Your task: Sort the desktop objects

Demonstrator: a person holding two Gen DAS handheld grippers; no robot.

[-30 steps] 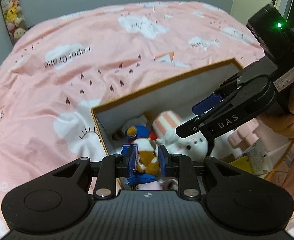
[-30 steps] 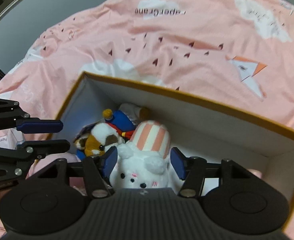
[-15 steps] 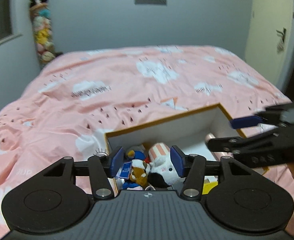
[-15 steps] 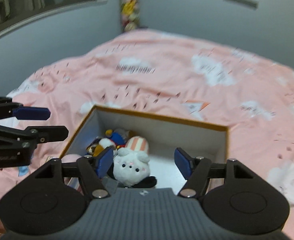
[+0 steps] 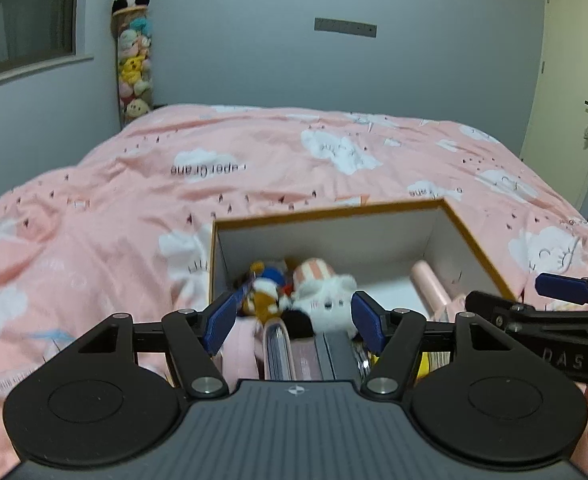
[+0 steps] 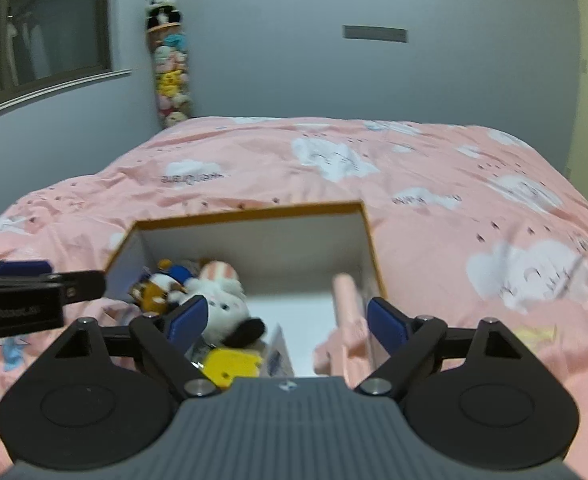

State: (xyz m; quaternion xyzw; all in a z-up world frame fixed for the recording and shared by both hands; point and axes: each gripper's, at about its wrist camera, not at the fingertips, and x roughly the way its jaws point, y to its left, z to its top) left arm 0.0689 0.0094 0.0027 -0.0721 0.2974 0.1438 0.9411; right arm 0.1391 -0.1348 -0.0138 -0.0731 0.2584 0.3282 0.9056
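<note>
We found the open box (image 5: 470,240), orange-rimmed with white inner walls, resting on the pink cloud-print bedspread (image 5: 134,208) near the bed's near edge. Inside, toward its left wall, lay a brown-and-white plush toy (image 5: 264,300) with a blue-and-orange plush (image 5: 272,274) just behind it. Touching those on the right sat a white plush (image 5: 326,300) with a pink-striped cap. A pale pink roll (image 5: 430,286) lay along the box's right wall, well apart from the plushes. At the near end we saw a yellow item (image 6: 232,366) and some flat packets, too blurred for us to identify.

The left gripper (image 5: 296,322) hung above the box's near end, its blue pads spread and opening, pinching nothing; the plush toys merely showed beyond the gap. The right gripper (image 6: 282,320) hovered likewise over the near end, its fingers wide and opening, with nothing clamped between them.

A tall tube of plush toys (image 5: 132,52) stood in the far left corner of the room, beyond the bed.
</note>
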